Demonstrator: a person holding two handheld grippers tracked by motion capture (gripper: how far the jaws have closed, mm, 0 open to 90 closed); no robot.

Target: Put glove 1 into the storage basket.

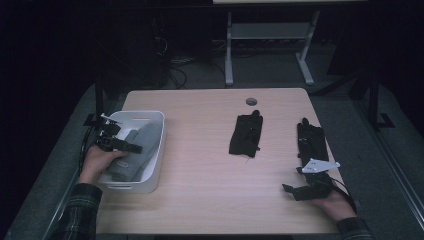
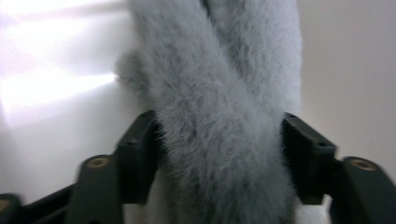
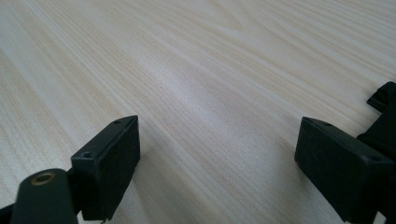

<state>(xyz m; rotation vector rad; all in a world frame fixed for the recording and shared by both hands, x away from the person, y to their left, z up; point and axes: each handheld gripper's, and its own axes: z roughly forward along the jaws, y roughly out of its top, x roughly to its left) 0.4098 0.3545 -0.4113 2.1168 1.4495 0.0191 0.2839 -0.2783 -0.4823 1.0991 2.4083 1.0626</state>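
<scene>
A grey furry mitten (image 1: 136,150) lies in the white bin (image 1: 142,114) at the table's left. My left gripper (image 1: 134,148) reaches into the bin from the left. In the left gripper view the grey fur (image 2: 219,116) runs between the jaws of that gripper (image 2: 219,154), whose pads stand at its sides without squeezing it. Two black gloves lie flat on the table, one (image 1: 246,134) right of the middle and one (image 1: 311,141) near the right edge. My right gripper (image 1: 296,190) rests low at the front right, open, with bare wood between its jaws (image 3: 219,158).
The bin's white wall (image 2: 56,93) sits close behind the fur. A round cable hole (image 1: 251,101) marks the far side of the wooden table (image 1: 200,190). Beyond it stands a white desk frame (image 1: 229,50). A black glove's edge (image 3: 385,100) lies right of the right jaw.
</scene>
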